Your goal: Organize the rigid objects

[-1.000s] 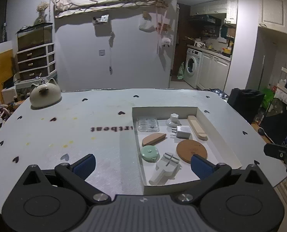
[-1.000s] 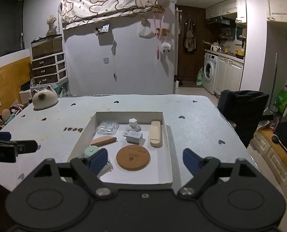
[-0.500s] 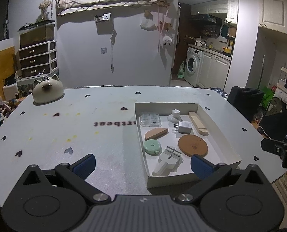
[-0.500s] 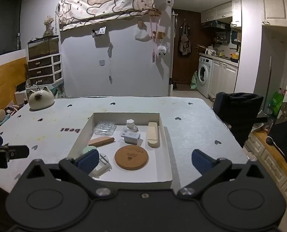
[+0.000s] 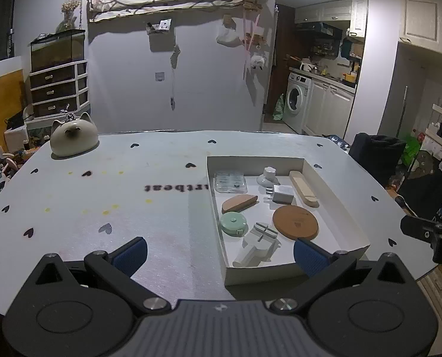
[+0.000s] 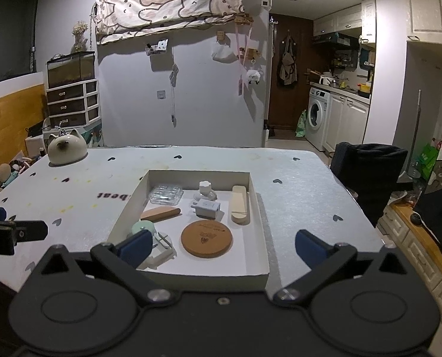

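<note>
A shallow white box (image 5: 336,189) (image 6: 259,208) lies on the table. It holds a round cork coaster (image 5: 295,222) (image 6: 206,238), a white charger plug (image 5: 282,194) (image 6: 207,208), a clear plastic case (image 5: 230,182) (image 6: 166,194), a wooden half-round (image 5: 239,202) (image 6: 160,213), a green tape measure (image 5: 233,222) (image 6: 142,227), a wooden bar (image 5: 303,189) (image 6: 239,203), a white knob (image 5: 267,175) (image 6: 204,189) and a white clip (image 5: 258,244). My left gripper (image 5: 219,253) is open and empty at the near edge, left of the box. My right gripper (image 6: 221,245) is open and empty in front of the box.
A cat-shaped ceramic pot (image 5: 73,137) (image 6: 67,146) stands at the table's far left corner. A black chair (image 6: 369,175) stands beside the table's right edge. The other gripper shows at the side of each view (image 5: 429,232) (image 6: 9,232).
Both grippers have drawn back and risen a little from the table. The box and its contents look smaller and have not moved. The right jaws opened a bit wider.
</note>
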`<state>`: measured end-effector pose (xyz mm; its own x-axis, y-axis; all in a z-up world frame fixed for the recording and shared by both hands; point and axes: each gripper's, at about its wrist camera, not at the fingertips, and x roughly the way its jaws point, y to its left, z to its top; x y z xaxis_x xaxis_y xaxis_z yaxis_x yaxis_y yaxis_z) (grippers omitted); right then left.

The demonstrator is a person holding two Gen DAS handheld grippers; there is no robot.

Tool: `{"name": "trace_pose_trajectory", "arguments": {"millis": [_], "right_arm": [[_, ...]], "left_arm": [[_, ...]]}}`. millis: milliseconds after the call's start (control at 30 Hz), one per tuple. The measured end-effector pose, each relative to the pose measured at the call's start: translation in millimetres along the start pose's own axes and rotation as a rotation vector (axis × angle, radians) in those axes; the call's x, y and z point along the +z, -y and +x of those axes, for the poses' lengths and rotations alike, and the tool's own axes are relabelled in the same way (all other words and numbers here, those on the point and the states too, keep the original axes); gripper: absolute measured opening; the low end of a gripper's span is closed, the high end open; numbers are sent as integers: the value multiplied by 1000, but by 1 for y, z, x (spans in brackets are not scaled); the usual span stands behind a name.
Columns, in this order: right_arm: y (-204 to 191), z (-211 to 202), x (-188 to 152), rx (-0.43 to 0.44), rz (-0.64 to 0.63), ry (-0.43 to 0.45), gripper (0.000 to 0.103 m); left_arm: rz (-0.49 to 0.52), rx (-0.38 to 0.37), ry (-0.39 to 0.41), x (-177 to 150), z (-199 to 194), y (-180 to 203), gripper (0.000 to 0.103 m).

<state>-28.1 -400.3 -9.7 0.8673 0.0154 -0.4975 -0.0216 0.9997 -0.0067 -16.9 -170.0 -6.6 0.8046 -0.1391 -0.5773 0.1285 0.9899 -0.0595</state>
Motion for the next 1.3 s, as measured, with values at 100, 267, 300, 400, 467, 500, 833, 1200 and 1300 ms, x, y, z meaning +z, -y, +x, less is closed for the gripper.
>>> {"name": "trace_pose_trajectory", "arguments": {"millis": [100, 267, 300, 400, 467, 500, 833, 1200, 1300], "right_arm": [[1, -1, -1, -1, 1, 1, 103], [1, -2, -1, 1, -1, 0, 103], [1, -3, -2, 1, -2, 0, 103], [2, -5, -2, 2, -5, 1, 103], [2, -5, -2, 1, -5, 2, 103], [2, -5, -2, 2, -5, 1, 103], [2, -5, -2, 1, -4, 2, 103], [-1, -8, 0, 7, -4, 2, 103], [-1, -8, 1, 7, -5, 3, 103]], "left_arm": [[-1, 1, 0, 0, 0, 0, 103], [-9, 3, 3, 1, -1, 2, 103], [-9, 3, 2, 1, -1, 2, 103], [-9, 3, 2, 1, -2, 2, 103], [-9, 3, 3, 0, -1, 2, 103], [-9, 3, 3, 0, -2, 2, 103], [-7, 5, 3, 0, -2, 2, 103], [-15, 13, 3, 0, -2, -3, 103], [-15, 12, 3, 0, -3, -4, 103]]}}
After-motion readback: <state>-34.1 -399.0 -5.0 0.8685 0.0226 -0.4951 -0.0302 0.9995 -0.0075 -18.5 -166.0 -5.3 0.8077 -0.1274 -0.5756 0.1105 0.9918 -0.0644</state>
